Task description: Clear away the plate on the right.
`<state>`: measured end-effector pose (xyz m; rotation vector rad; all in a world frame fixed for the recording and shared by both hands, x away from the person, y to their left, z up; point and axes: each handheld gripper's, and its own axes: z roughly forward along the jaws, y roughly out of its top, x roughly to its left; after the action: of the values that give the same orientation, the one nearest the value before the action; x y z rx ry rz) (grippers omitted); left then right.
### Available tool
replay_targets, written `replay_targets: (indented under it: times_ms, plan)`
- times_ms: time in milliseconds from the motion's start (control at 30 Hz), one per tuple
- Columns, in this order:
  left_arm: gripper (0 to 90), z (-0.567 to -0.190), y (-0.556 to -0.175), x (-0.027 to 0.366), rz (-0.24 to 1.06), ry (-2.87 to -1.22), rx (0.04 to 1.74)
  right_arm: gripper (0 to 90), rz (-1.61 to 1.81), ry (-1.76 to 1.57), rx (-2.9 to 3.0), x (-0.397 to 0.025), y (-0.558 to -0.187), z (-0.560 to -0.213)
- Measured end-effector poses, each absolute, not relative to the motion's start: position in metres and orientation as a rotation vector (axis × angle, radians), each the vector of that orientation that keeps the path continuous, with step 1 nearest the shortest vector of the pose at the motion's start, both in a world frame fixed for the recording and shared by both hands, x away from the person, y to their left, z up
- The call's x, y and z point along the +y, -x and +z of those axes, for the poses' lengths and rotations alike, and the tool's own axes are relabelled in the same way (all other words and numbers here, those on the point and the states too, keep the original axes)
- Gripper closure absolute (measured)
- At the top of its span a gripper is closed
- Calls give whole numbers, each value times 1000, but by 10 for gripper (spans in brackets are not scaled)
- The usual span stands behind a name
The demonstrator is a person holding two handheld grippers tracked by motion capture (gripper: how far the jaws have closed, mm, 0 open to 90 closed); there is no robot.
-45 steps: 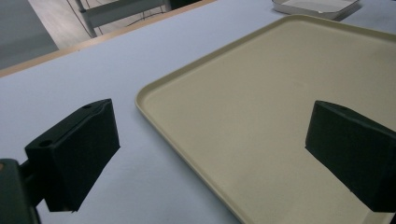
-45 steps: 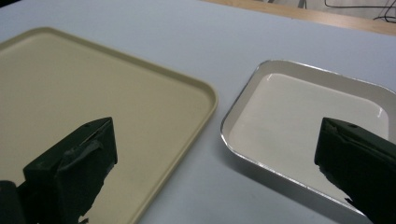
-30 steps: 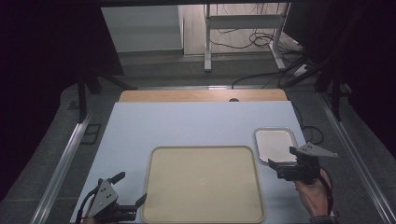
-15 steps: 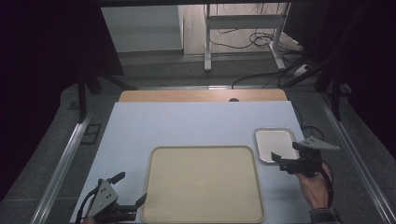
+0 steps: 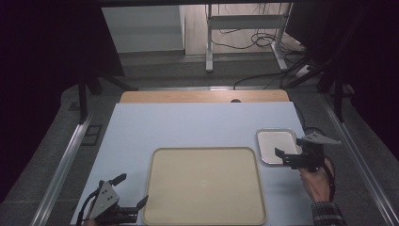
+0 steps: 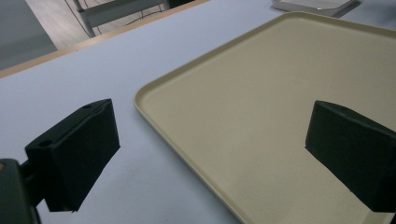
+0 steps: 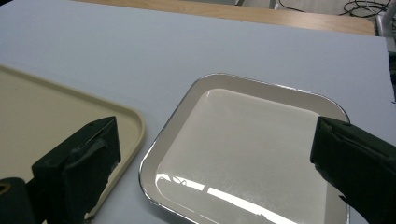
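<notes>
In the high view, a small metal tray (image 5: 276, 145) is seen lying flat on the pale blue table cover (image 5: 188, 127), at the right, just beside the far right corner of a large beige tray (image 5: 204, 183). The right gripper (image 5: 285, 157) is held at the small tray's near edge, its jaws spread and nothing gripped. The left gripper (image 5: 134, 192) is kept at the near left corner of the beige tray, also spread and empty. Both trays are bare.

In the left gripper view, the two black jaws are seen wide apart, with the beige tray's rim (image 6: 187, 154) between them — not touched, as far as can be told.

In the right gripper view, the metal tray (image 7: 252, 140) is framed between the parted jaws, its shiny rim just beside the beige tray's corner (image 7: 126, 116); whether the two rims touch cannot be told.

The work is judged to be at its start: the small tray is being approached but has not been grasped — lifting it and setting it wherever it belongs are all left to be done.
</notes>
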<state>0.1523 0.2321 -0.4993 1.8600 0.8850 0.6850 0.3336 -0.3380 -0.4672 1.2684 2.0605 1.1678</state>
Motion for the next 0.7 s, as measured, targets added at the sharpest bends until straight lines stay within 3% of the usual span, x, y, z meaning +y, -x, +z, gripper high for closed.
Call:
replay_targets:
  times_ms: [700]
  plan:
    - [25,-499,-152,232,685,-1864,884,10,1118,-1355,2046,-349,-365,-475]
